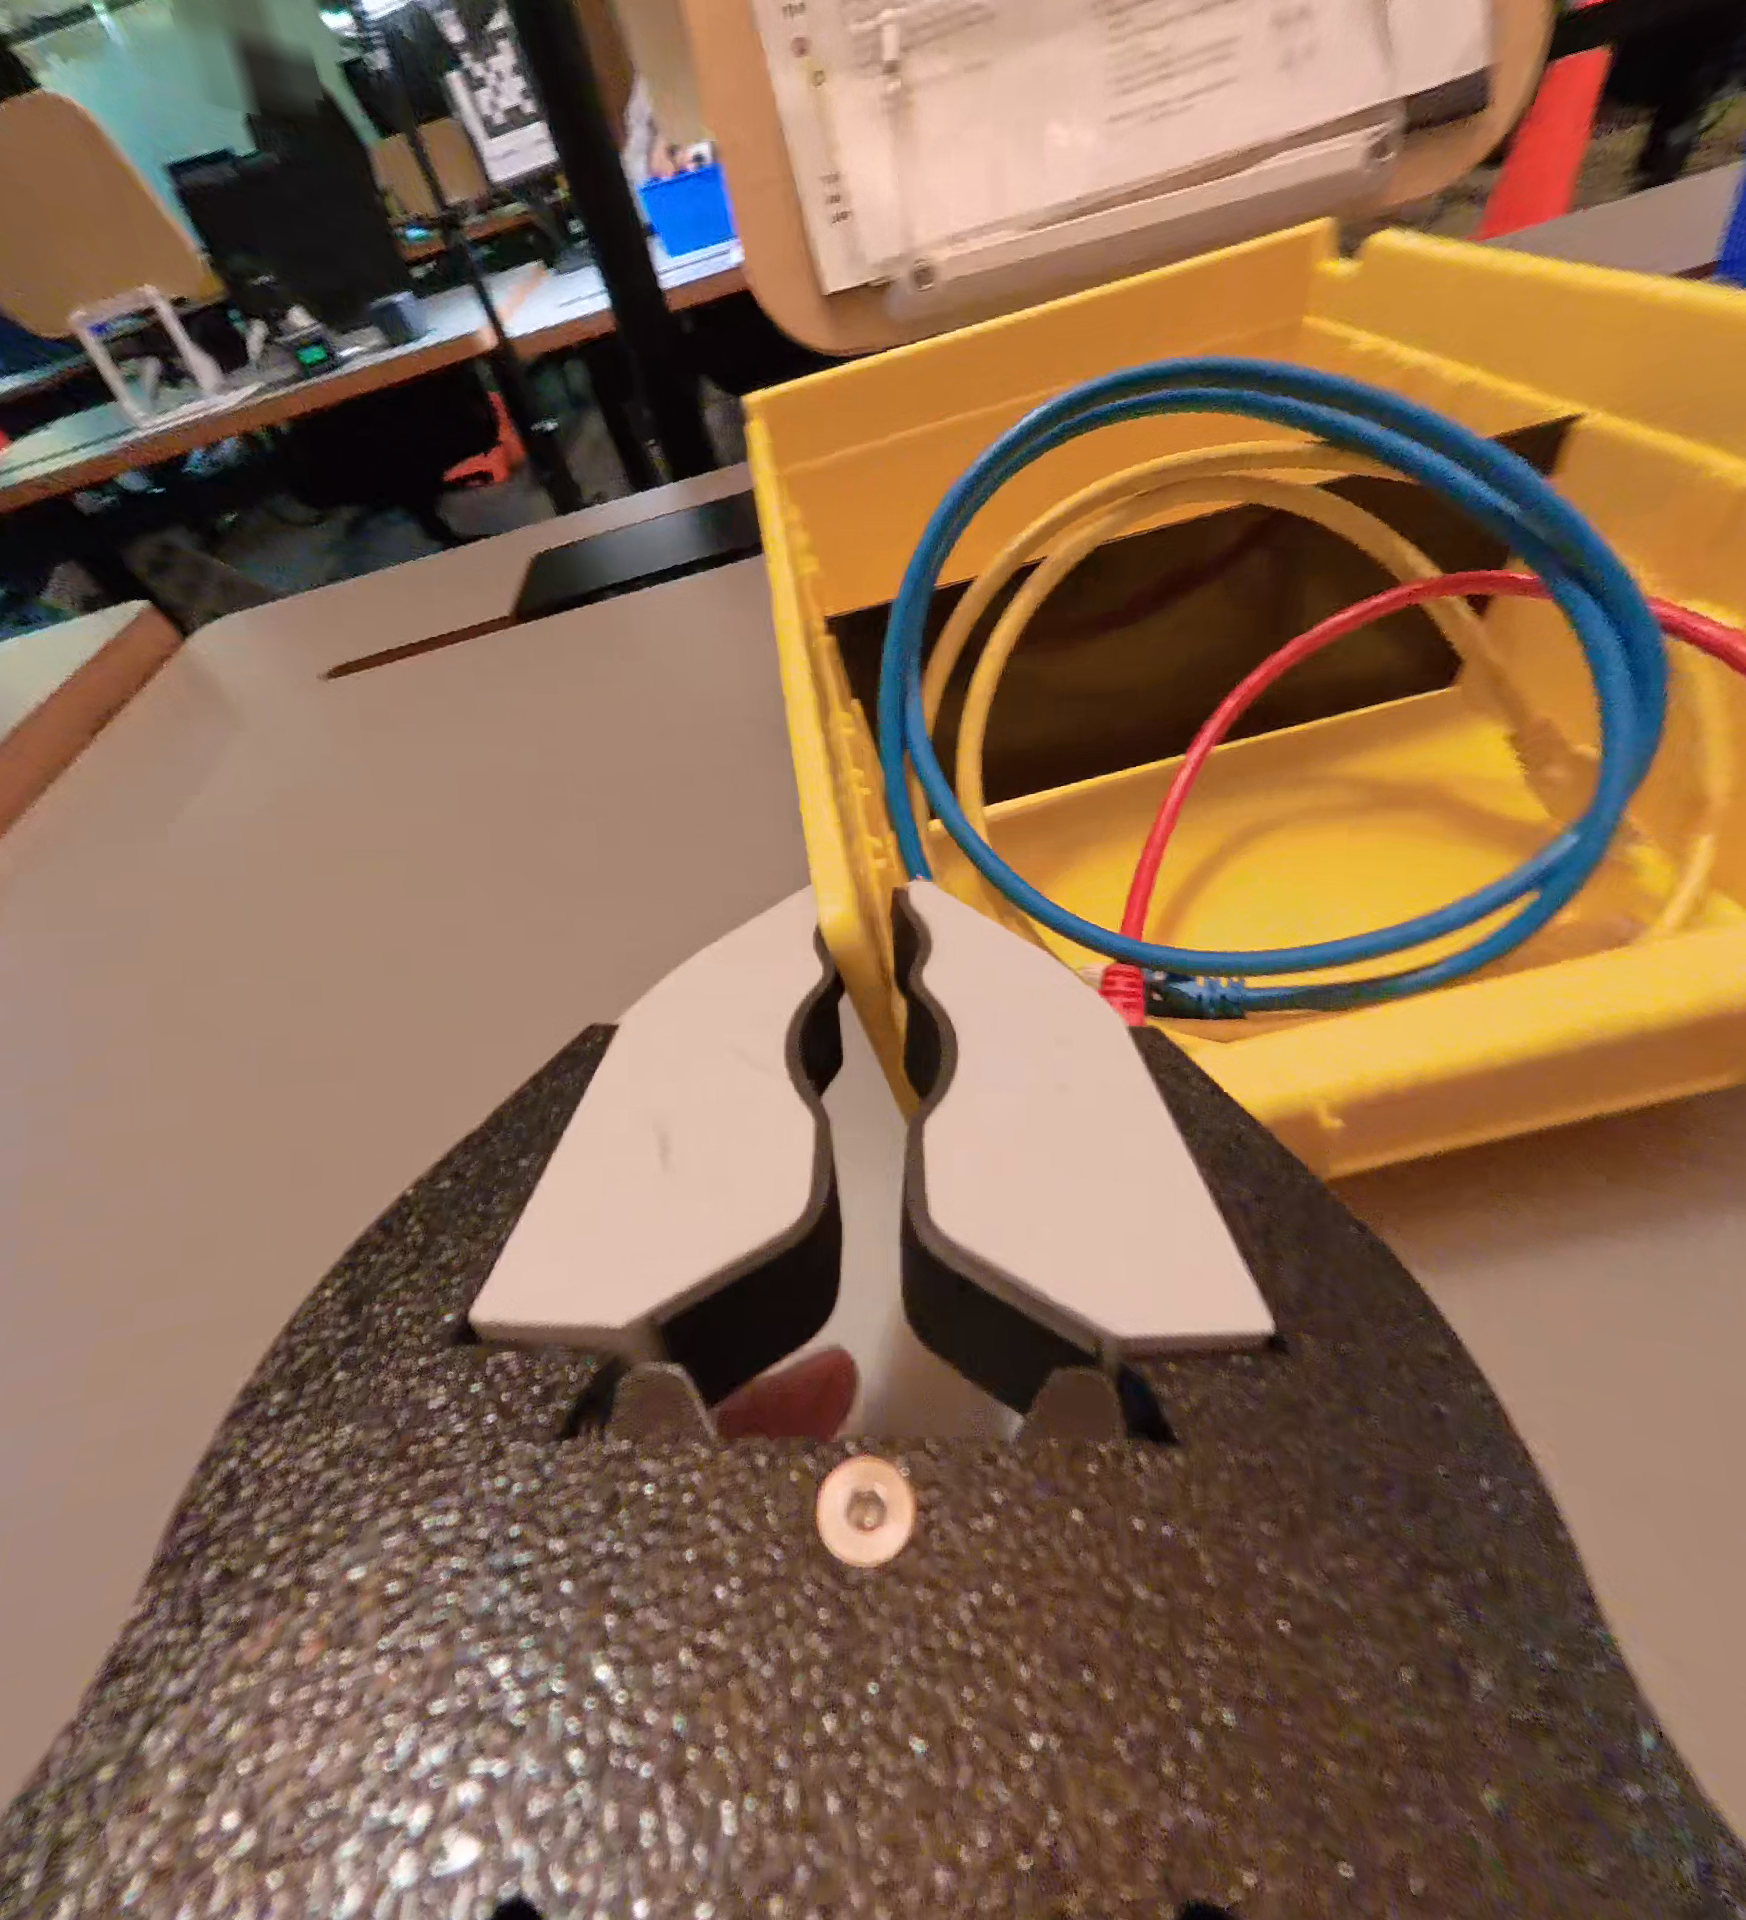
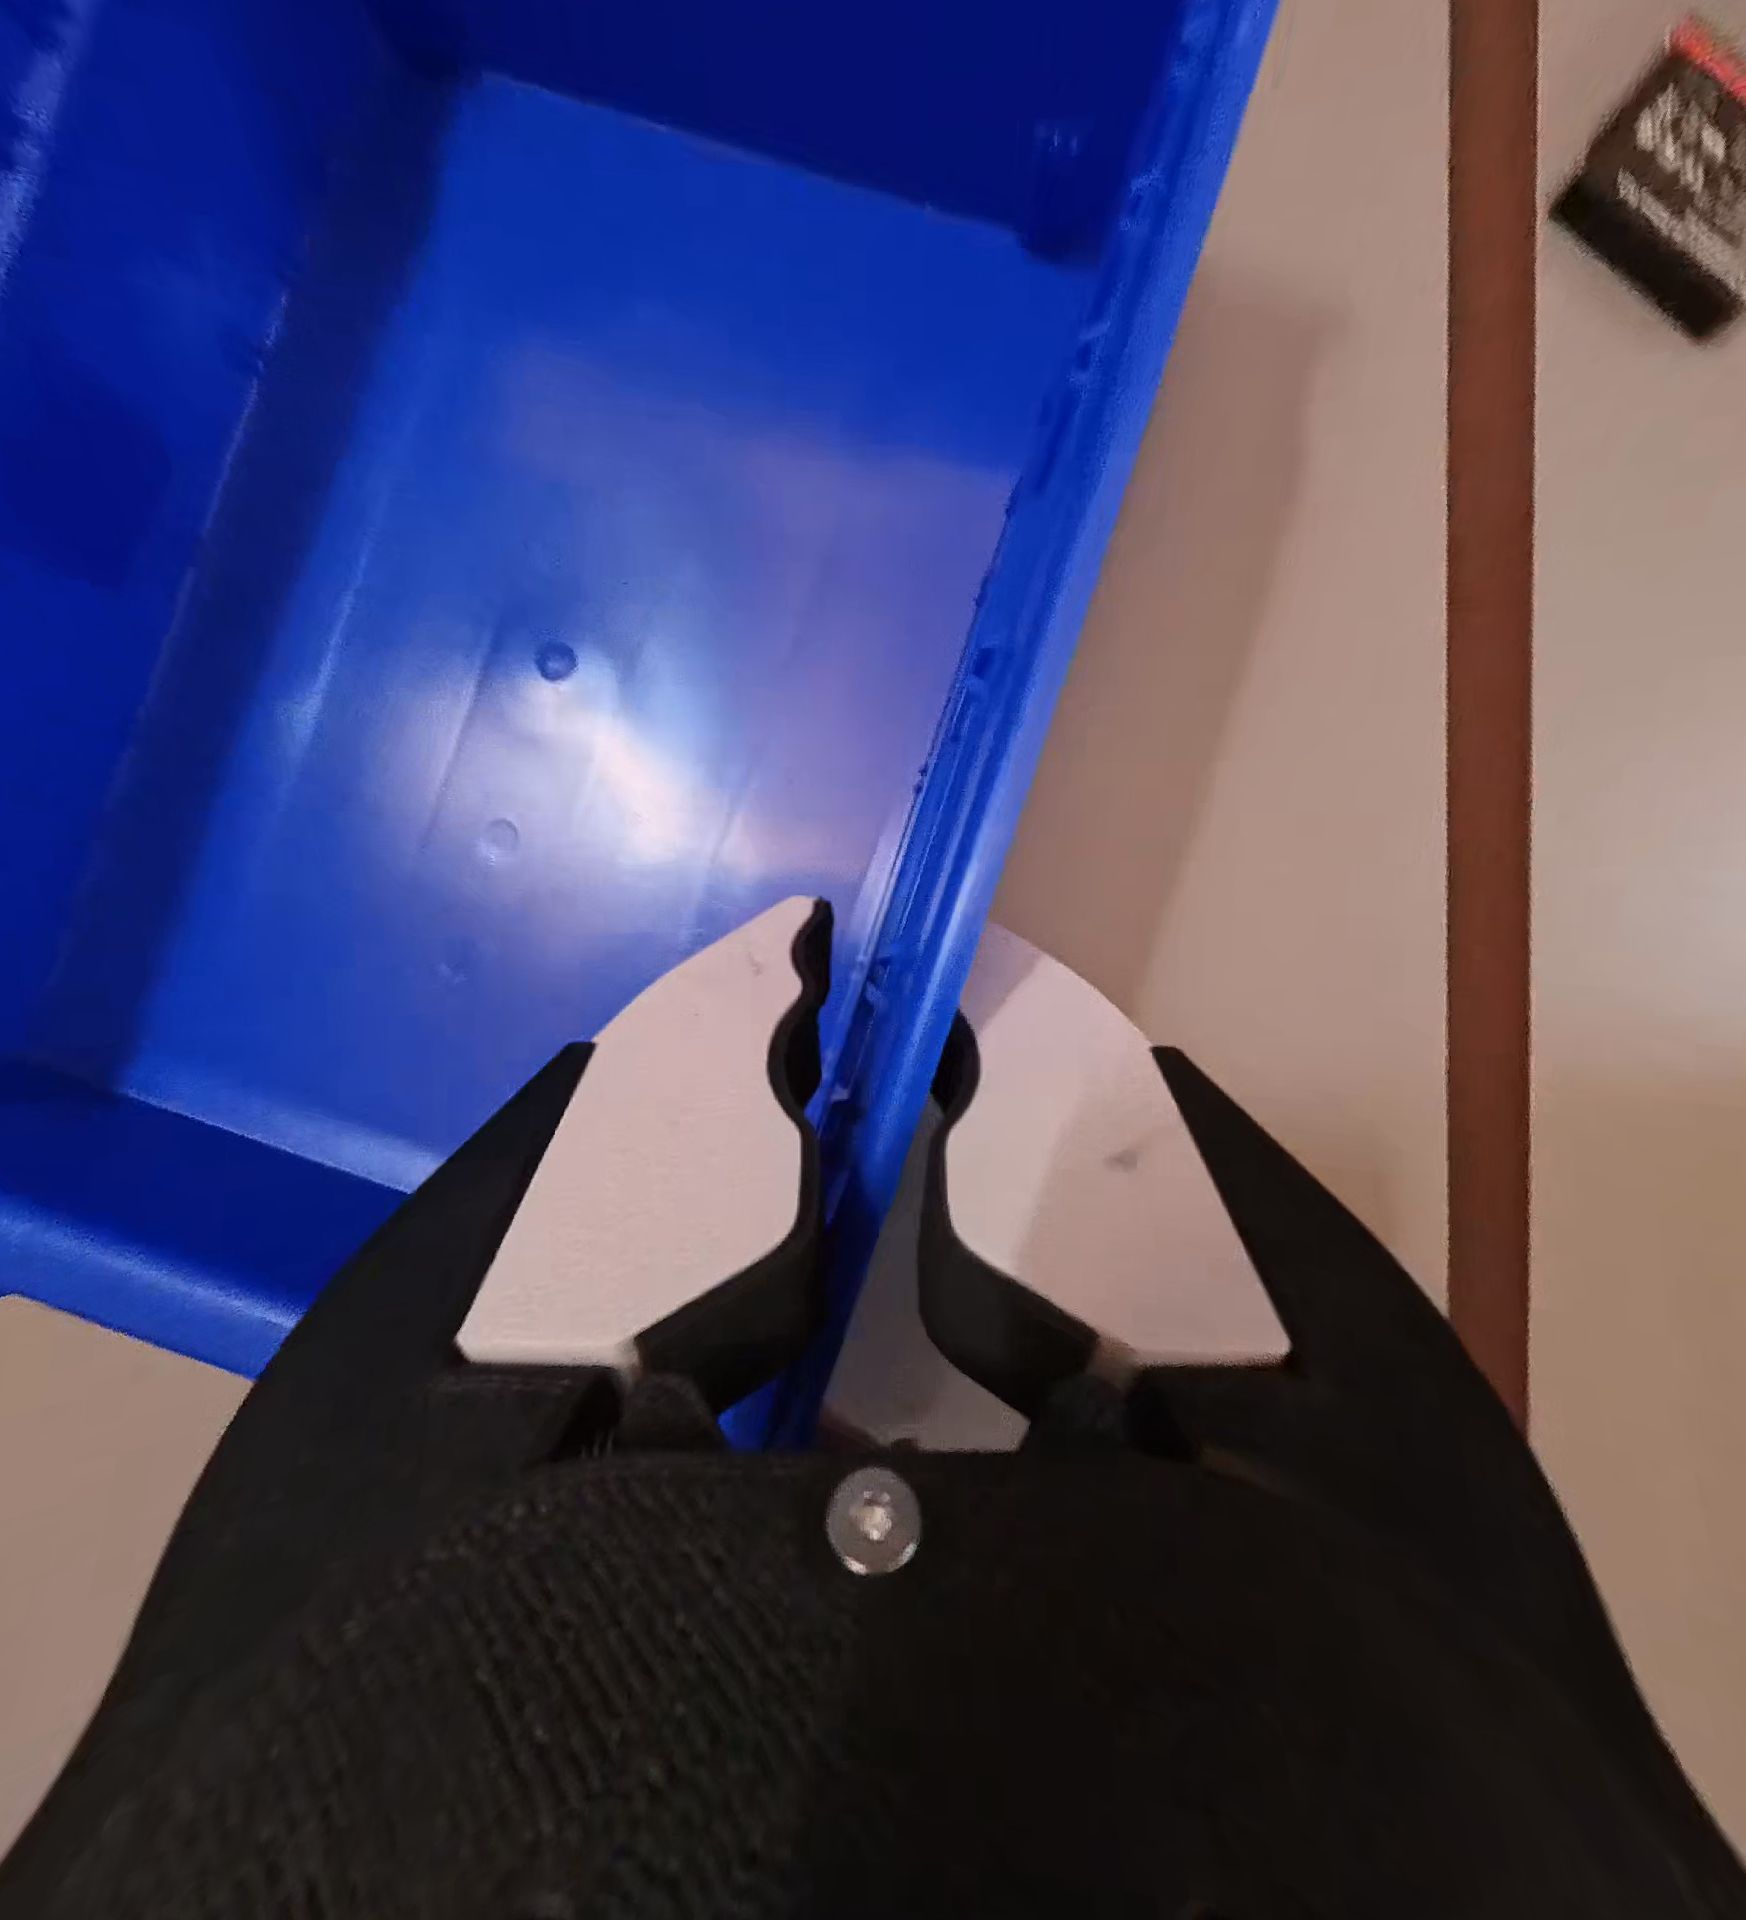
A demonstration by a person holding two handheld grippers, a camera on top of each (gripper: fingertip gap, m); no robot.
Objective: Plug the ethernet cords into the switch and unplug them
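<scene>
Two bins take up most of what the wrist cameras show, and no switch appears in either view. In the left wrist view, the far left holds blurred desks with dark equipment beyond the bare grey table (image 1: 349, 935). The left gripper (image 1: 864, 914) sits low over that table with its pale fingers (image 1: 703, 1122) drawn close, straddling the near left corner wall of the yellow bin (image 1: 1471, 1081); whether they actually pinch the wall cannot be told. To the right, inside the bin, three ethernet cords lie coiled together: a blue cord (image 1: 1264, 384) loops highest, a yellow cord (image 1: 1087, 520) curves within it, and a red cord (image 1: 1253, 675) arcs off to the right. The red and blue plugs lie side by side against the bin's near wall, just right of the gripper. A board with papers clipped to it (image 1: 1108, 135) stands beyond the bin.

In the right wrist view, the blue bin (image 2: 1056, 623) fills the left and centre, nothing visible inside it. The right gripper (image 2: 900, 935) clamps the bin's right wall, one finger inside, one outside. Farther right runs a brown strip (image 2: 1487, 623) between table surfaces, and a small black packet (image 2: 1700, 197) lies blurred at the far right.
</scene>
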